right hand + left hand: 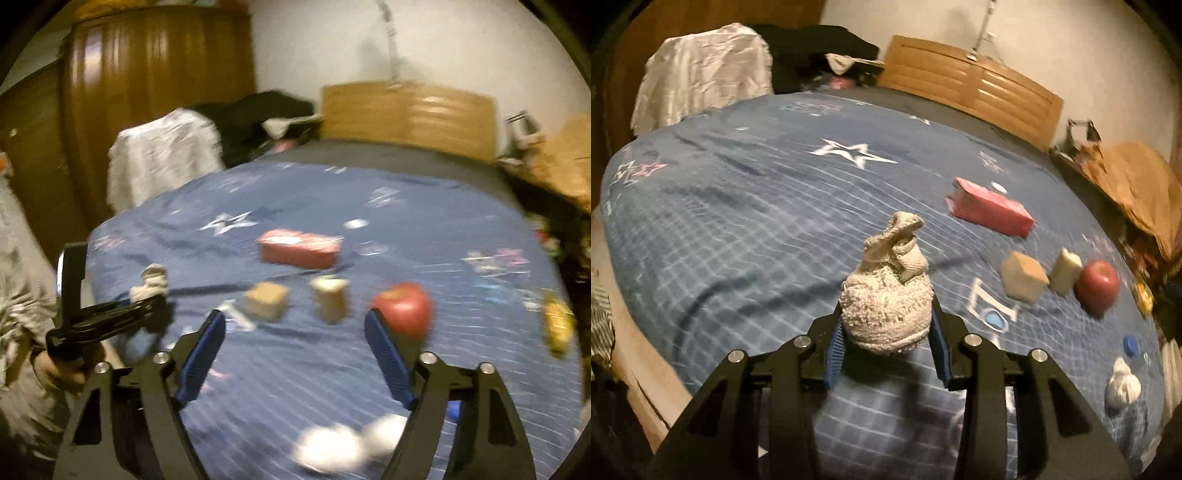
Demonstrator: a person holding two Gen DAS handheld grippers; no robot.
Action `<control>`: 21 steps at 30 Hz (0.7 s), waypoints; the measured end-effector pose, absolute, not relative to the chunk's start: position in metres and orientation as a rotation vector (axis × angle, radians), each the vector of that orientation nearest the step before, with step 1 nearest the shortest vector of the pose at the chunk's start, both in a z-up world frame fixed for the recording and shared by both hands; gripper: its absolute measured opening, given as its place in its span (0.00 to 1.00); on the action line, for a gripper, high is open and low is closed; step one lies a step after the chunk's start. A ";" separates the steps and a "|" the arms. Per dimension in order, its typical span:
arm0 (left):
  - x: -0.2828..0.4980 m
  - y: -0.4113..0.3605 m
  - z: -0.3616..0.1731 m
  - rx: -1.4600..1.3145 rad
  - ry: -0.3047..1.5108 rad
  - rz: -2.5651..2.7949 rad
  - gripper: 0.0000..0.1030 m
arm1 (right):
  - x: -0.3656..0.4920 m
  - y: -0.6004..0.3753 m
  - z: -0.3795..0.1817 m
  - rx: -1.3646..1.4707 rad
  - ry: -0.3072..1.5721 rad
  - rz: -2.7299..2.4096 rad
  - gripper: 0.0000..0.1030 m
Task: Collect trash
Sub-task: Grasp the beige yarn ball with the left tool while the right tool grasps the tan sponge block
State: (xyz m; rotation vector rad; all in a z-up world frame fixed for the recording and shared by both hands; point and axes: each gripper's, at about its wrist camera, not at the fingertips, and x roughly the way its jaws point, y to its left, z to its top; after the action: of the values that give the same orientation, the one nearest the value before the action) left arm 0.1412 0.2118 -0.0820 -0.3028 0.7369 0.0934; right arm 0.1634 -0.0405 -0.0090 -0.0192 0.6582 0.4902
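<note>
The left gripper (886, 325) is clamped on a balled-up beige sock (888, 295), its blue pads (834, 350) pressing the bundle from both sides, the sock's twisted top sticking up past the tips and the whole thing held clear above the bed. The right gripper (295, 347) stands wide with nothing between its blue fingers (201, 358); just beneath it lies a crumpled white wad (343, 446), probably tissue or cloth (the blur makes it hard to say which). Under both tools spreads a blue checked bedspread (738, 229) printed with stars. Ahead of the right gripper, near its tips, stand a small tan cube (267, 301), a pale cylinder (330, 299) and a red apple (404, 310) in a loose row, with a yellow item (557, 326) off to the right by the bed's edge. Beyond these lies a pink carton (301, 247) on its side. From the left gripper the same row sits to the right, along with a blue bottle cap (1131, 345) and the white wad. Farther off, a wooden headboard (971, 83) closes the bed against a pale wall (1052, 40); a white cloth (705, 74) and dark clothing (816, 55) are heaped at the far left corner, and a brown wardrobe (155, 74) rises behind them.
</note>
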 end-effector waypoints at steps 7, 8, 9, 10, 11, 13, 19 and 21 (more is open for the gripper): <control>0.131 0.224 -0.082 -0.314 0.723 0.091 0.36 | 0.215 0.030 -0.057 0.009 0.795 0.464 0.68; 0.131 0.225 -0.083 -0.312 0.723 0.087 0.36 | 0.219 0.035 -0.061 0.009 0.802 0.450 0.67; 0.131 0.224 -0.084 -0.310 0.723 0.085 0.36 | 0.227 0.040 -0.067 0.010 0.812 0.426 0.66; 0.131 0.225 -0.085 -0.312 0.724 0.083 0.36 | 0.235 0.043 -0.072 0.018 0.822 0.392 0.66; 0.132 0.226 -0.087 -0.318 0.727 0.079 0.36 | 0.241 0.042 -0.078 0.027 0.829 0.371 0.65; 0.133 0.227 -0.090 -0.327 0.734 0.073 0.37 | 0.252 0.040 -0.087 0.057 0.853 0.341 0.58; 0.138 0.225 -0.095 -0.336 0.753 0.066 0.37 | 0.270 0.035 -0.110 0.143 0.914 0.346 0.40; 0.138 0.222 -0.094 -0.331 0.754 0.060 0.37 | 0.266 0.034 -0.107 0.150 0.899 0.364 0.37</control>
State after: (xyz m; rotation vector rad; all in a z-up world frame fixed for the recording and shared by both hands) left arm 0.1376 0.2215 -0.0943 -0.3306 0.7538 0.0599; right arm 0.2664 0.0335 -0.1068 0.1501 0.8989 0.3643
